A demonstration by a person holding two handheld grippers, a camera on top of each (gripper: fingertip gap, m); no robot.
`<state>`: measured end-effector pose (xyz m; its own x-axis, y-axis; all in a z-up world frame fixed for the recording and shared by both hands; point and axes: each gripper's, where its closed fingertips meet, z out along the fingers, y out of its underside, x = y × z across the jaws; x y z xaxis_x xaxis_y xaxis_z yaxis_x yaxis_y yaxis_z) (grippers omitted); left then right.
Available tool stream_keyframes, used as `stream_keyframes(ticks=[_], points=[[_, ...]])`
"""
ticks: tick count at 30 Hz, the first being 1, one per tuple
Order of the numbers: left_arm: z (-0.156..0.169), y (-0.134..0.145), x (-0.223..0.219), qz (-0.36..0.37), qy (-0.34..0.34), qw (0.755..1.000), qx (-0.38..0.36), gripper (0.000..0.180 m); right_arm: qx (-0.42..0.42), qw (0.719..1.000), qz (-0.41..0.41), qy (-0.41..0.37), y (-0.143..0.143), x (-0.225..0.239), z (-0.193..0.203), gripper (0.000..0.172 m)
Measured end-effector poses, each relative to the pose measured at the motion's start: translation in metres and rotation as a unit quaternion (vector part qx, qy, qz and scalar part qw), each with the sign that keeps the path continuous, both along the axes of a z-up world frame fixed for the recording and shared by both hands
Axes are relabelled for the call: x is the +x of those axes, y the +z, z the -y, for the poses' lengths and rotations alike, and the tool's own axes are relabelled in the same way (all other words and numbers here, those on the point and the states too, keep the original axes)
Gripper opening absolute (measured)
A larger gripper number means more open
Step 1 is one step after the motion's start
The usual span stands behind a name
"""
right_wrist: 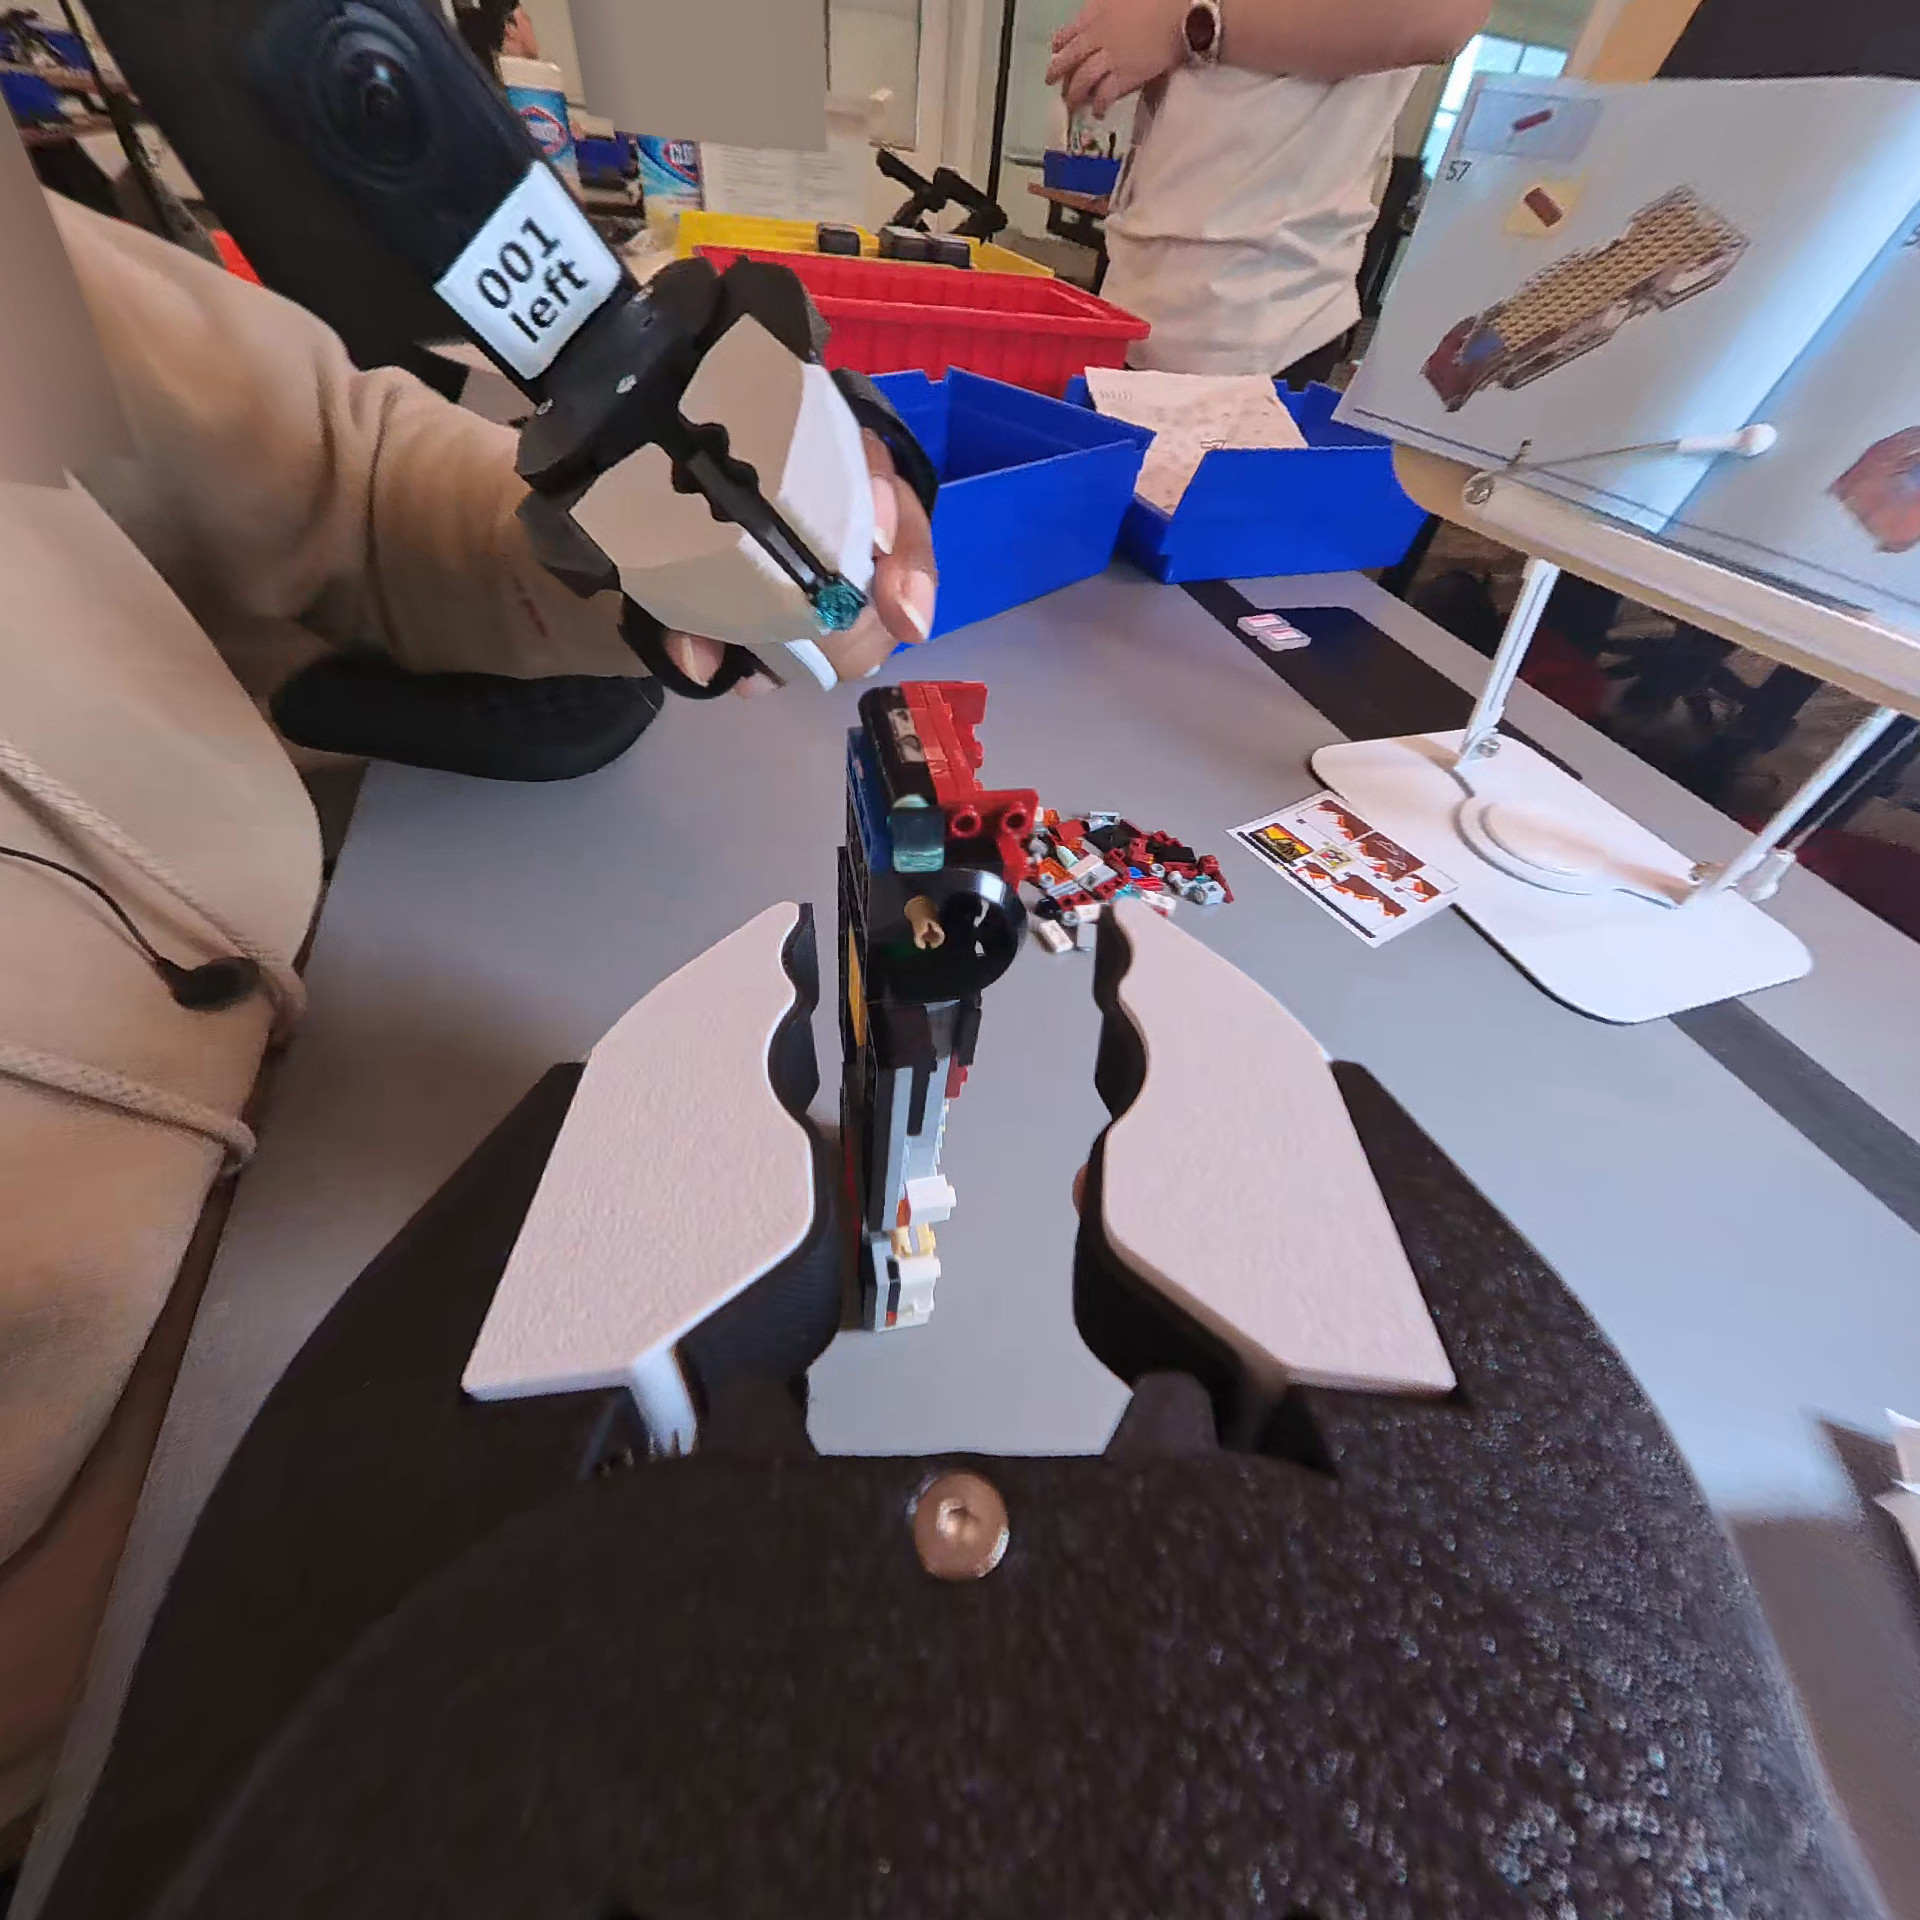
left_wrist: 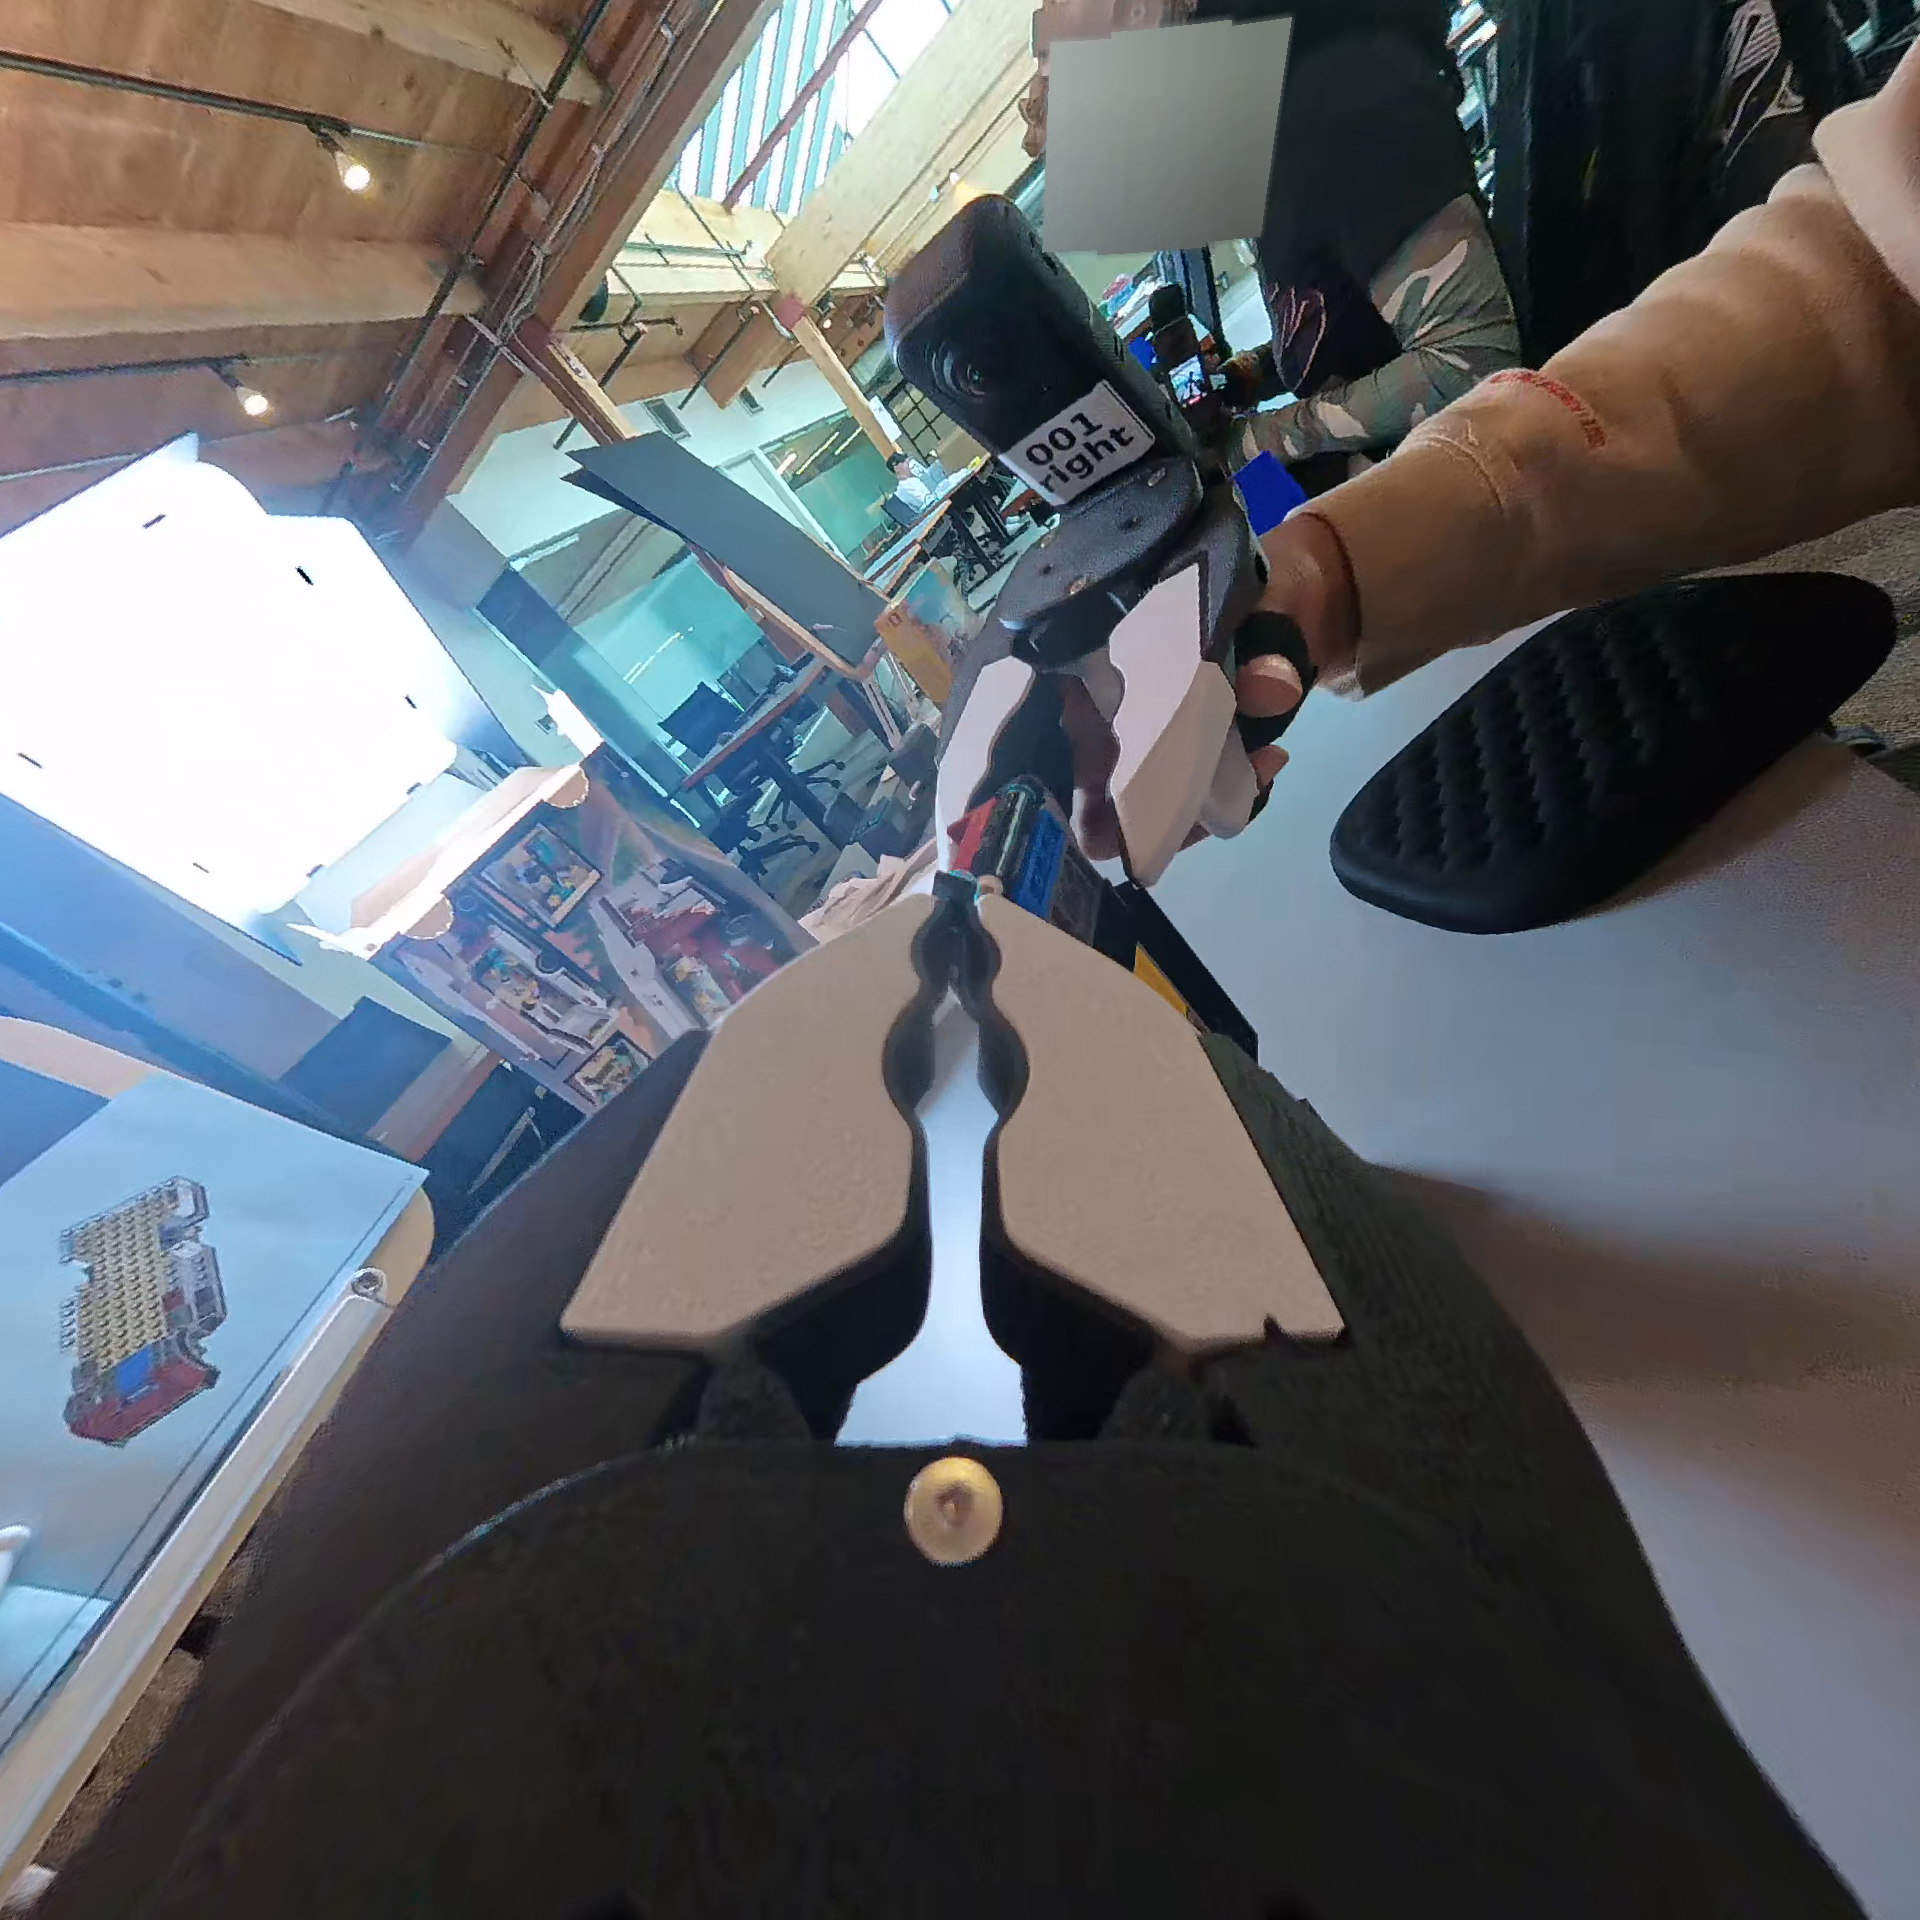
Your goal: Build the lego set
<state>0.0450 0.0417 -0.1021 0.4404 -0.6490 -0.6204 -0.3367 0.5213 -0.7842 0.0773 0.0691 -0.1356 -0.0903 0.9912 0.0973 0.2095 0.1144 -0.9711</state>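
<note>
Seeing, model: our red-black-blue brick model stands on edge on the table, long axis near-to-far.
Right gripper: jaws spread around it, right pad apart.
Left gripper: jaws pinching a small teal stud.

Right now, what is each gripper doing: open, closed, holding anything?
Left gripper: closed on a small teal stud.
Right gripper: open; the brick model stands between its fingers, right pad clear of it.

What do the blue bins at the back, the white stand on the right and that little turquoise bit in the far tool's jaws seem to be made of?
Blue bins: apparently moulded plastic, with smooth, evenly coloured, slightly glossy walls.
White stand: probably painted metal; it has a flat matte base, thin rods and small screws.
Turquoise bit: likely clear plastic, being see-through and glinting, pinched at the tip of the left gripper.
</note>
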Motion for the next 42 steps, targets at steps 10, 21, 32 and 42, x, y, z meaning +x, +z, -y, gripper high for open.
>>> stream_keyframes(ticks=[10, 21, 32, 42], points=[[-0.0087, -0.0082, 0.0079, -0.008, -0.009, 1.000, -0.017, 0.003, -0.012, 0.999, -0.020, 0.031, -0.0035, -0.0058, 0.0036, 0.030], [-0.0082, -0.0082, 0.0070, -0.012, -0.006, 1.000, -0.007, 0.003, -0.015, 0.999, -0.019, 0.034, -0.0035, -0.0065, 0.0046, 0.029], [-0.0069, -0.0080, 0.0062, -0.033, -0.002, 0.999, 0.029, 0.003, -0.021, 0.999, -0.013, 0.046, -0.0038, -0.0079, 0.0051, 0.029], [-0.0032, -0.0090, 0.0089, -0.083, 0.010, 0.995, 0.062, 0.003, -0.019, 0.998, -0.004, 0.057, -0.0042, -0.0061, 0.0069, 0.029]])
